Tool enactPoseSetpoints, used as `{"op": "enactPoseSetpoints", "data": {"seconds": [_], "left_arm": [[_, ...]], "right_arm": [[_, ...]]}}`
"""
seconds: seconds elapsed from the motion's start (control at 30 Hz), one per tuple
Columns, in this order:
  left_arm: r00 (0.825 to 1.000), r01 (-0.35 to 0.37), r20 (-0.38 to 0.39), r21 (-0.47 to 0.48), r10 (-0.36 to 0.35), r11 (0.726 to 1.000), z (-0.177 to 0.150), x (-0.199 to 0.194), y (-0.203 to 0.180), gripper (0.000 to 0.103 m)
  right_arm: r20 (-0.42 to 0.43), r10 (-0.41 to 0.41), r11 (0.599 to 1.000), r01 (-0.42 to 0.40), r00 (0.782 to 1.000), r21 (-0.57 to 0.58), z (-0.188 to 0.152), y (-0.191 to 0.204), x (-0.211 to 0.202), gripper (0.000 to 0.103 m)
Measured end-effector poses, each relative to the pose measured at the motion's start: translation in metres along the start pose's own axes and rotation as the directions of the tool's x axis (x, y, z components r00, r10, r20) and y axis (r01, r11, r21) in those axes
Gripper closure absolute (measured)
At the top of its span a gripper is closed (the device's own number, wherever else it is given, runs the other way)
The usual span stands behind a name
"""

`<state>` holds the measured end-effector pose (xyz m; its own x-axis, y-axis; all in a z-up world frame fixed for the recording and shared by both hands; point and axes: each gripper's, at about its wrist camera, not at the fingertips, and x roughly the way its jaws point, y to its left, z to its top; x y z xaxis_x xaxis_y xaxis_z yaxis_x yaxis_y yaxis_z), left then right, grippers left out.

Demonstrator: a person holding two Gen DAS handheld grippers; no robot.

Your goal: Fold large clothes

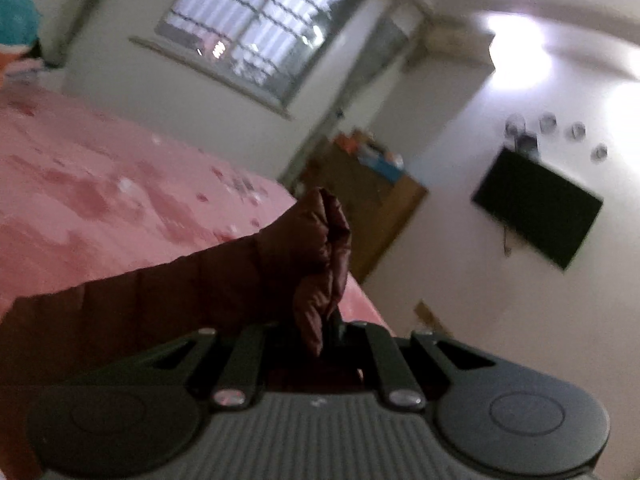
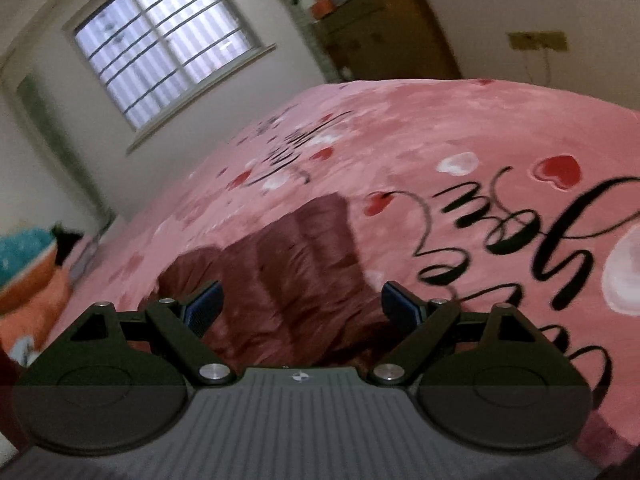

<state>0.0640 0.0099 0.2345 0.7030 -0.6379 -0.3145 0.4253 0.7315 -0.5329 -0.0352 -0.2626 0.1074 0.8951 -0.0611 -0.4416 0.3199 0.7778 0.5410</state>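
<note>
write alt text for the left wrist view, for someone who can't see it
The left gripper is shut on a fold of a dark red quilted jacket, which trails off to the left over a pink patterned bedspread. Behind are a barred window, a wooden cabinet and a wall-mounted black screen; the picture is blurred.

A home bedroom: a bed (image 2: 460,128) under a pink fleece blanket (image 1: 100,184) printed with hearts and black script fills the near ground. On the far wall, a barred window (image 1: 256,28); to its right a wooden cabinet (image 1: 372,204) topped with boxes, then a wall-mounted flat television (image 1: 536,208). A plush toy (image 2: 24,276) lies at the bed's left edge.
</note>
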Motion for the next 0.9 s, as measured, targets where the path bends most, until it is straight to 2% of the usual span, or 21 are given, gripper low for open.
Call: {"op": "enactPoseSetpoints", "data": {"seconds": [0.2,0.4,0.5,0.7,0.8,0.83,0.87,0.9], "left_arm": [[0.991,0.013,-0.135,0.024,-0.009,1.0,-0.042,0.083,-0.004,0.096],[0.967,0.028,-0.256,0.05,-0.015,0.998,-0.09,0.148,-0.008,0.096],[0.956,0.04,-0.291,0.055,-0.023,0.998,-0.11,0.169,-0.009,0.096],[0.95,0.045,-0.311,0.083,-0.017,0.996,-0.131,0.201,-0.01,0.092],[0.954,0.045,-0.299,0.066,-0.023,0.997,-0.135,0.193,-0.001,0.084],[0.957,0.043,-0.289,0.061,-0.024,0.997,-0.133,0.189,0.002,0.077],[0.961,0.042,-0.274,0.055,-0.025,0.998,-0.131,0.183,0.004,0.066],[0.966,0.044,-0.257,0.055,-0.029,0.997,-0.129,0.176,0.006,0.061]], "right_arm": [[0.014,-0.014,0.996,0.013,1.0,0.089,0.014,-0.028,0.001,0.0],[0.032,-0.024,0.994,0.02,0.999,0.108,0.022,-0.036,0.001,0.0],[0.03,-0.024,0.993,0.02,0.999,0.112,0.022,-0.035,0.004,0.0],[0.025,-0.024,0.995,0.022,0.999,0.094,0.023,-0.031,0.011,0.0],[0.016,-0.019,0.997,0.018,1.0,0.077,0.023,-0.027,0.016,0.0],[0.008,-0.014,0.997,0.013,1.0,0.073,0.022,-0.026,0.018,0.0],[0.005,-0.006,0.998,0.005,1.0,0.07,0.022,-0.023,0.019,0.0],[0.003,0.005,0.998,-0.005,1.0,0.063,0.022,-0.022,0.019,0.0]]}}
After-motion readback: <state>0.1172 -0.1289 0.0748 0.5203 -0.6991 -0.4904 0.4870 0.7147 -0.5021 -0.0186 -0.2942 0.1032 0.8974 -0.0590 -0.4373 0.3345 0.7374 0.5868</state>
